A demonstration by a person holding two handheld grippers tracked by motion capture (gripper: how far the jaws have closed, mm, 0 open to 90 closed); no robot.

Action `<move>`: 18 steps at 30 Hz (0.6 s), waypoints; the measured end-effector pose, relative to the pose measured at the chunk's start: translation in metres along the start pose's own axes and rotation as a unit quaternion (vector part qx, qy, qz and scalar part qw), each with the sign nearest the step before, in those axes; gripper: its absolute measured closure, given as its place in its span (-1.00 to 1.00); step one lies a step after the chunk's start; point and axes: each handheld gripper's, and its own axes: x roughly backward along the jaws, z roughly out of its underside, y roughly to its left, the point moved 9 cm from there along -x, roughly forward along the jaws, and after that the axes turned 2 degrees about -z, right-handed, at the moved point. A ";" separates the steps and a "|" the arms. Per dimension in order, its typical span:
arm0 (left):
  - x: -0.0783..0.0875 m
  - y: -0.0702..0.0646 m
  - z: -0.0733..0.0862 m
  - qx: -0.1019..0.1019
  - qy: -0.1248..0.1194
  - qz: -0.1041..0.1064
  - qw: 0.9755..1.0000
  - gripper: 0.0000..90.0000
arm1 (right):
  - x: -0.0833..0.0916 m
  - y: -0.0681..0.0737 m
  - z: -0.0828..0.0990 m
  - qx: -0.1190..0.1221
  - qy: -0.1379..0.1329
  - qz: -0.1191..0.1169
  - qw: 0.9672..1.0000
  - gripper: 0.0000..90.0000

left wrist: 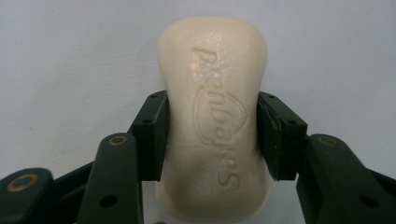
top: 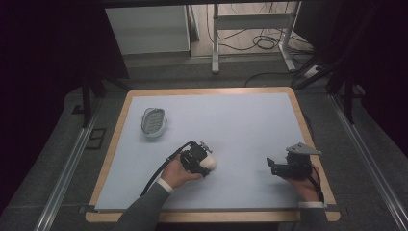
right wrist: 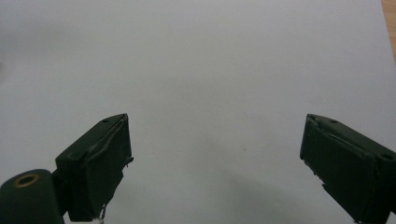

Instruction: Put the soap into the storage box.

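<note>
A cream bar of soap (left wrist: 217,116) with embossed lettering sits between the pads of my left gripper (left wrist: 212,135), which is shut on its sides. From above, the soap (top: 210,163) pokes out of the left gripper (top: 202,161) near the middle front of the pale mat. A white soap dish (top: 153,122) with a ribbed inside lies at the mat's left, well away from both grippers. My right gripper (right wrist: 215,158) stands open over bare mat with nothing between its jaws; the high view places the right gripper (top: 272,166) at the front right.
The pale blue mat (top: 240,120) covers a wood-edged table (top: 308,125). Beyond the far edge are a desk frame (top: 250,29), loose cables and dark floor. Metal rails run along both sides of the table.
</note>
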 end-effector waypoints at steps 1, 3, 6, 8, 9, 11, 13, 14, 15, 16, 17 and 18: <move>0.000 0.000 0.000 -0.001 0.000 0.001 1.000 0.09 | 0.000 0.000 0.000 0.000 0.000 0.000 1.000 -0.81; 0.000 0.000 0.000 -0.003 -0.001 0.001 1.000 0.09 | 0.000 0.000 0.000 0.000 0.000 0.000 1.000 -0.81; 0.002 0.001 0.001 -0.006 -0.001 0.003 1.000 0.10 | 0.001 -0.001 -0.001 -0.003 -0.003 0.002 1.000 -0.81; 0.003 0.001 0.002 -0.006 -0.002 0.005 1.000 0.10 | 0.001 -0.001 0.000 -0.003 -0.003 0.003 1.000 -0.81; 0.004 0.001 0.002 -0.006 -0.002 0.006 1.000 0.10 | 0.001 -0.001 -0.001 -0.003 -0.004 0.003 1.000 -0.81; 0.006 0.001 0.003 -0.008 -0.001 0.013 1.000 0.10 | 0.002 -0.002 -0.001 -0.003 -0.004 0.005 1.000 -0.81; 0.009 0.003 0.003 -0.008 -0.004 0.014 1.000 0.10 | 0.002 -0.002 -0.001 -0.003 -0.003 0.005 1.000 -0.81; 0.012 0.005 0.003 -0.005 -0.012 0.012 1.000 0.10 | 0.002 -0.002 -0.001 -0.004 -0.003 0.006 1.000 -0.81; 0.012 0.005 0.003 -0.005 -0.012 0.012 1.000 0.10 | 0.002 -0.002 -0.001 -0.004 -0.004 0.006 1.000 -0.81; 0.015 0.007 0.003 -0.003 -0.016 0.012 1.000 0.10 | 0.002 -0.002 -0.001 -0.005 -0.004 0.005 1.000 -0.81; 0.017 0.009 0.003 -0.002 -0.018 0.011 1.000 0.10 | 0.002 -0.002 -0.001 -0.005 -0.005 0.005 1.000 -0.81; 0.018 0.010 0.003 0.000 -0.021 0.011 1.000 0.10 | 0.002 -0.002 -0.001 -0.005 -0.005 0.006 1.000 -0.81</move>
